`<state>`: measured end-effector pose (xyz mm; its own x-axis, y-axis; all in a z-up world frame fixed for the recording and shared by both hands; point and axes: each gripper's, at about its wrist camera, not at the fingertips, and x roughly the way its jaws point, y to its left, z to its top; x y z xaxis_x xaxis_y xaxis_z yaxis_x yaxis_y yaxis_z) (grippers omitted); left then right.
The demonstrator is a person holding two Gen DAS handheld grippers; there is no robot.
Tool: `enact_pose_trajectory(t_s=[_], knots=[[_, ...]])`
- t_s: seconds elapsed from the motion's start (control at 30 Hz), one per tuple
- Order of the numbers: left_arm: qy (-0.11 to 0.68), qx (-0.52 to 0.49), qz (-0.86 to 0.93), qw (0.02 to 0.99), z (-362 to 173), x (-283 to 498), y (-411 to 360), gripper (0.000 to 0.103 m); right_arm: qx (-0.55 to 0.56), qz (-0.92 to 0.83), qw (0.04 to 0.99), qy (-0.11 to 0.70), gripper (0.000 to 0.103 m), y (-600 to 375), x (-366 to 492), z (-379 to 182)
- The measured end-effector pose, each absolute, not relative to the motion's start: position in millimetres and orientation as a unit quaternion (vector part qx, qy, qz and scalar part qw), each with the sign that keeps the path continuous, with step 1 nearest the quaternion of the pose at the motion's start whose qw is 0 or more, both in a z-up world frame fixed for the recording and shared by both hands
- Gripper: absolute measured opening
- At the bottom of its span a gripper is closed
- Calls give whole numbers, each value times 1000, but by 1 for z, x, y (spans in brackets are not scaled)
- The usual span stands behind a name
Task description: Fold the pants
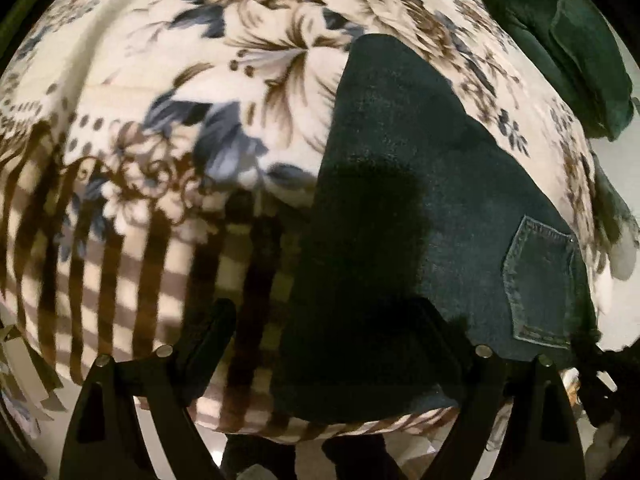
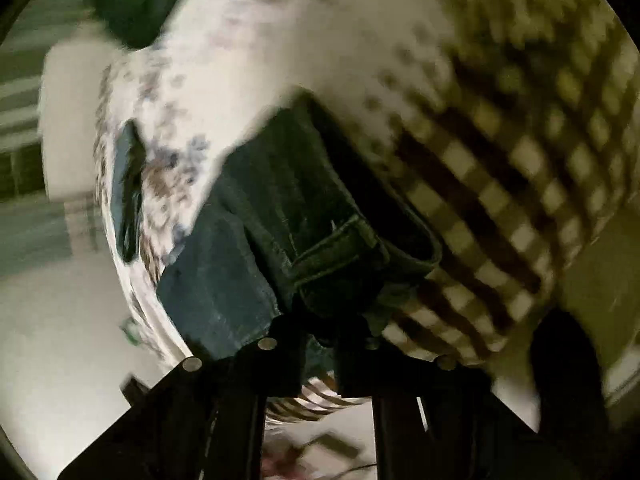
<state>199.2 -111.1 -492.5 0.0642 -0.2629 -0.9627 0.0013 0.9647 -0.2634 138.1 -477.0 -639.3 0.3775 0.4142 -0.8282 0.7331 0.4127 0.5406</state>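
Bed: a large surface covered with a cream blanket [image 1: 160,80] that has brown and blue flowers and, near its front edge, a band of brown checks.
Green cloth: a dark green fabric [image 1: 560,40] lies at the far right corner of the bed, apart from the jeans.
Pants: dark blue-green jeans [image 1: 400,180] lie flat on the blanket, on the right part of the bed, and reach to its front edge. They look already folded along their length. One back pocket [image 1: 540,280] faces up, close to the right edge of the bed.
Waistband: in the right wrist view the waistband with one belt loop [image 2: 336,244] is lifted a little from the blanket.
Left hand-held gripper [image 1: 324,320]: its fingers are spread wide and grasp nothing. It hovers over the front edge of the bed. One finger [image 1: 216,320] is above the check band, the other above the jeans.
Right hand-held gripper [image 2: 320,332]: its fingers are clenched on the denim at the waistband, near the front edge of the bed. This view is blurred, so finer details are not clear.
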Motion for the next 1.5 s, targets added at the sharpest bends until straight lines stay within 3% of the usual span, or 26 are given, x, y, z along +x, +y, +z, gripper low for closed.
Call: enact_pose_trajectory(t_s=[0.07,0.17,0.2,0.23,0.4,0.43,0.63,0.77,0.97,1.0,1.03,1.07,1.1,1.13,1.23,1.5], knots=[[681,-90,-104,719,-495,201,-113,93,491,-137,654,558,10,-468,135,-627],[687,-80,-115,713,-502,201,-115,93,488,-152,623,592,17,-472,122,-661],[689,-82,-118,710,-503,202,-114,93,510,-139,599,602,28,-472,121,-682],[691,-91,-122,707,-503,202,-112,93,524,-137,591,598,46,-475,118,-689],[666,-123,-145,721,-487,210,-106,93,578,-83,617,528,74,-475,100,-677],[662,-123,-148,724,-487,213,-107,93,582,-68,617,525,75,-470,98,-680],[665,-157,-162,712,-517,240,-113,93,642,-19,604,473,75,-445,116,-726],[659,-168,-170,713,-524,247,-118,93,657,-9,631,412,75,-445,130,-726],[652,-177,-177,716,-531,252,-125,93,657,12,618,432,84,-441,159,-742],[644,-182,-183,720,-527,251,-126,83,661,17,613,432,86,-440,163,-740],[635,-186,-188,725,-522,250,-127,58,662,21,611,433,84,-439,167,-738],[634,-183,-185,728,-519,248,-126,50,659,24,615,433,80,-437,170,-734],[632,-183,-183,731,-515,247,-127,37,652,22,622,434,63,-435,172,-729],[628,-196,-188,729,-510,246,-124,26,640,15,629,441,53,-432,173,-725],[620,-195,-196,735,-490,241,-127,20,626,5,639,448,44,-424,176,-708],[610,-189,-208,741,-421,238,-134,18,595,-2,653,470,40,-418,200,-640]])
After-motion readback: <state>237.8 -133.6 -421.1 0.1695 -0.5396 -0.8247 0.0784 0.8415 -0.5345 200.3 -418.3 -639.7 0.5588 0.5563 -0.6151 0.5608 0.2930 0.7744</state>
